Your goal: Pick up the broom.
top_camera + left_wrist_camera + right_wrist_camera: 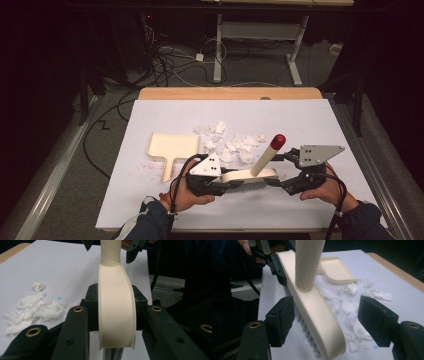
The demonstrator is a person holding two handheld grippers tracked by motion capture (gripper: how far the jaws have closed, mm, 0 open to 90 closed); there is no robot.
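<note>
A cream brush [247, 175] lies bristles down near the front of the white sheet [300, 120], its handle [267, 155] slanting up to a red tip [278, 141]. My left gripper [222, 182] is shut on the left end of the brush head; in the left gripper view the jaws clamp the brush [116, 290] from both sides. My right gripper [281, 171] stands open around the right end. In the right gripper view the brush head [317, 315] lies between the spread jaws, close to the left one. Torn paper scraps [232, 145] lie behind the brush, and a cream dustpan [172, 145] lies to their left.
The sheet covers a wooden table whose far edge [230, 93] shows. Reddish specks [145, 167] dot the sheet beside the dustpan handle. Beyond the table, cables [165, 60] and a white desk frame [217, 50] are on the floor.
</note>
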